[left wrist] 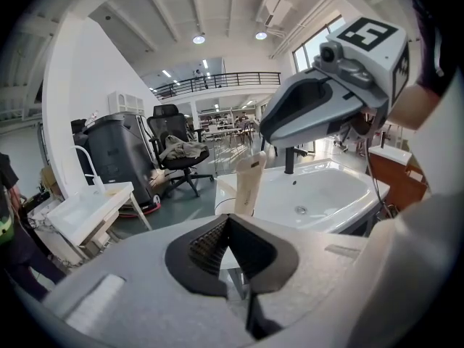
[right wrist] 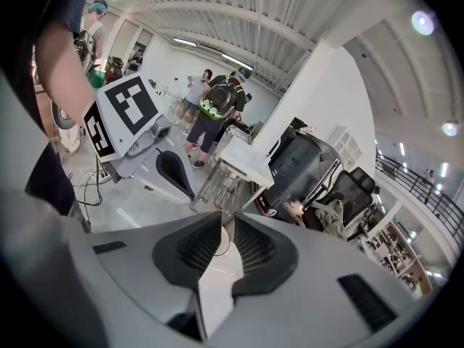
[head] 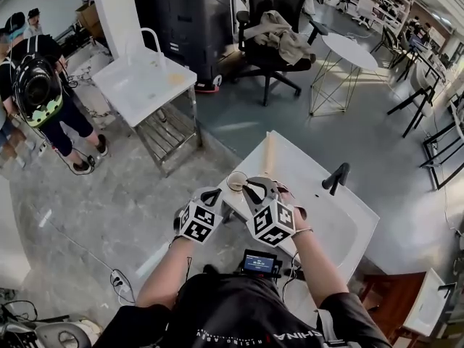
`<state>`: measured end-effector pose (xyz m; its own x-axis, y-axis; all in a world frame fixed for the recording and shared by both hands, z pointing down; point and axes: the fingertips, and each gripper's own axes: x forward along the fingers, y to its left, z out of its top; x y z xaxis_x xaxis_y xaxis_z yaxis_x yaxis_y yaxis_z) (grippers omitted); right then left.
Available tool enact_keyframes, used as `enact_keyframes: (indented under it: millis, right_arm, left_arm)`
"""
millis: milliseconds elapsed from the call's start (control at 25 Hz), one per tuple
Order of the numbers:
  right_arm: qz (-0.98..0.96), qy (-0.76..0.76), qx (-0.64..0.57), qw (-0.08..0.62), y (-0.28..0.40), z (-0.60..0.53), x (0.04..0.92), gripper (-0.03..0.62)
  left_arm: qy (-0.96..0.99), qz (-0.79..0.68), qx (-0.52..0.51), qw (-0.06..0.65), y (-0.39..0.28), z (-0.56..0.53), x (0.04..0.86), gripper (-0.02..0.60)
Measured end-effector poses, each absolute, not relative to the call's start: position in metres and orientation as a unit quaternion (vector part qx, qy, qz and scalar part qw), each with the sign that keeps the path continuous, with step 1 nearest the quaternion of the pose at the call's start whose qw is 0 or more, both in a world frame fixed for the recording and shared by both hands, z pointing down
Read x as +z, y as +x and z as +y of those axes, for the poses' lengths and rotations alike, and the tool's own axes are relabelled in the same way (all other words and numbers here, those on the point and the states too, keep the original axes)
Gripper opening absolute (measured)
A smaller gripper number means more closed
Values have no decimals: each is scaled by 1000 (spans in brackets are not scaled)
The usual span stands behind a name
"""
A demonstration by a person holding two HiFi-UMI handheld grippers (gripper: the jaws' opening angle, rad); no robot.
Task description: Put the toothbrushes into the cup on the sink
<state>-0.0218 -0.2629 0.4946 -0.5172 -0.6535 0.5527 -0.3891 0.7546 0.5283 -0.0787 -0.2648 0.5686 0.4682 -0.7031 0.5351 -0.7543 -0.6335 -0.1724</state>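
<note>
A clear cup [head: 236, 180] stands on the near left corner of the white sink [head: 348, 230]; its rim [left wrist: 223, 203] shows just past my left jaws. A long beige pack [head: 270, 156] [left wrist: 249, 183] rises beside it; whether it stands in the cup I cannot tell. No bare toothbrush shows. My left gripper [head: 215, 193] [left wrist: 228, 220] hovers left of the cup, its tips touching and nothing between them. My right gripper [head: 259, 188] [right wrist: 226, 223] is just right of the cup, its jaws a narrow gap apart and empty.
A black tap [head: 336, 176] [left wrist: 290, 158] stands at the basin's far side. A second white sink on a metal stand [head: 145, 85] is to the left, with people [head: 40, 85] beyond. An office chair [head: 272, 27] and a round table [head: 349, 49] stand behind.
</note>
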Motion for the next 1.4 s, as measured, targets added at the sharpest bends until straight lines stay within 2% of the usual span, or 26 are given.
enact_keyframes:
  millis: [200,360,720,1400]
  right_arm:
    - [-843,329,-164,393,-7,-260,493,56]
    - [-825,359,-148,410,14,-256,509,11]
    - [-804,394,-104,433,53,-245,537,10]
    - [-810,391,-81,428,72,-274,573,11]
  left_arm:
    - [863,-410,292,43,-70,-260,567,5]
    - [871,-393,294,40,-60,-256,569,5]
    - [883,-359,301,41,-38,-247,580,5]
    - [874,-370,311,56,-24,-252,599,5]
